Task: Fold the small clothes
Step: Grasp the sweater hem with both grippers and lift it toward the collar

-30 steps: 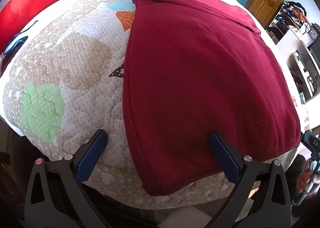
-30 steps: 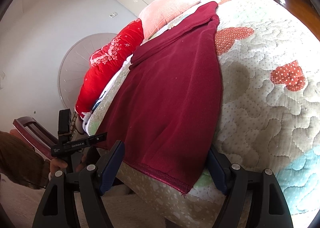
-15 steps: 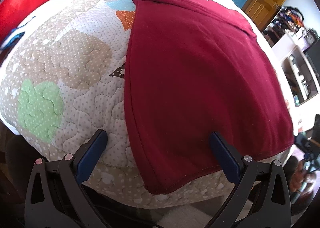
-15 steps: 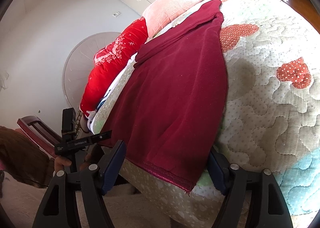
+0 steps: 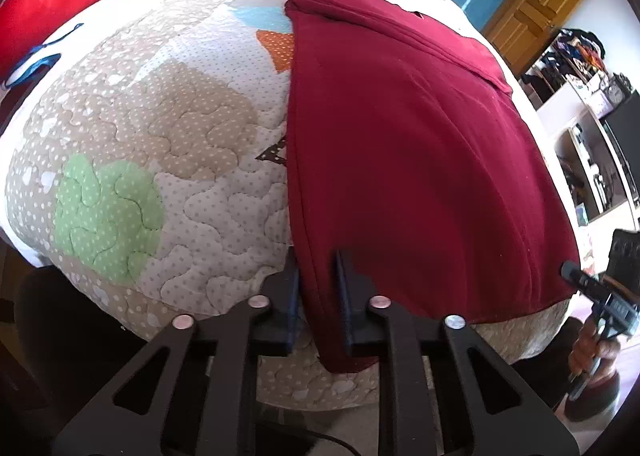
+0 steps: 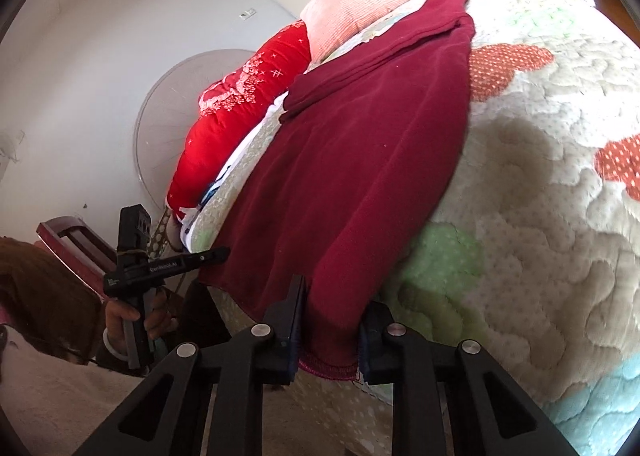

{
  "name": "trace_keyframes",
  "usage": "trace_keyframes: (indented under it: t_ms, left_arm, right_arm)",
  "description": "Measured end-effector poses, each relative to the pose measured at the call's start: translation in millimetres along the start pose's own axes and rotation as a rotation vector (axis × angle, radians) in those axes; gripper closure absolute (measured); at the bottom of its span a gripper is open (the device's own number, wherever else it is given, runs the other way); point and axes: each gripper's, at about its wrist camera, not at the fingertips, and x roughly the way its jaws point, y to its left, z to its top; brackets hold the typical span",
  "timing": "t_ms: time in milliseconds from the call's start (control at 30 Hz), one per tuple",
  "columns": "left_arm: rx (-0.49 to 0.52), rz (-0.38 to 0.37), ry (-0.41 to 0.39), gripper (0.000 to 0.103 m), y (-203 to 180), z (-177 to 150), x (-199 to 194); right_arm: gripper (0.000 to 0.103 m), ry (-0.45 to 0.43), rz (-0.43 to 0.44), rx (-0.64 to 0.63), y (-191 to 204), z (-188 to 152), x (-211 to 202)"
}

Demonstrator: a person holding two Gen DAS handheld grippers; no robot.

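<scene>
Clamping the near hem of the garment (image 5: 420, 144), the left gripper (image 5: 318, 288) has just been closing; its jaws are now together on the cloth at the corner that hangs over the bed edge. Blue pads sit on either side of the hem fold, fabric pinched between them.

Right gripper (image 6: 330, 320): jaws have just been closing too, and now pinch the opposite near corner of the garment (image 6: 360, 160), with the stitched hem bunched between the pads.

Garment: dark red, lying flat along the quilt (image 5: 132, 144), running from the near bed edge toward the far end, where a folded band of it lies across. Near hem overhangs the quilt edge between the two grippers.

Quilt: pale, dotted, with green, tan, orange and blue patches; visible on both sides of the garment.

Cross views: the right gripper (image 5: 600, 296) appears at the right margin of the left wrist view, held in a hand (image 5: 588, 352). The left gripper (image 6: 160, 264) appears at the left of the right wrist view, also gripped by a hand (image 6: 136, 316).

Beyond: red duvet (image 6: 240, 96) and pink pillow (image 6: 356, 12) at the far end of the bed; wooden door (image 5: 536, 4) behind.
</scene>
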Motion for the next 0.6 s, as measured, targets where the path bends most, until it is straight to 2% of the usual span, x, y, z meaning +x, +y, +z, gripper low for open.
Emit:
trace_keyframes:
  t_ms: [67,200,333,433,600]
  left_arm:
    - [-0.013,-0.028,0.011,0.096,0,2,0]
    - [-0.008,-0.06,0.02,0.097,-5,11,-1]
    - [-0.021,-0.131,-0.004,0.097,-8,30,-12]
    - [-0.016,-0.163,-0.049,0.097,-11,57,-22]
    - [0.009,-0.152,-0.17,0.097,-19,122,-31]
  right_arm:
    - [0.084,-0.008,0.005,0.005,1,2,-3]
    - [0.085,-0.06,0.073,0.019,4,10,-12]
    - [0.086,-0.127,0.1,-0.001,12,28,-23]
    - [0.086,-0.17,0.135,-0.032,21,49,-23]
    - [0.086,-0.241,0.105,-0.092,30,108,-14]
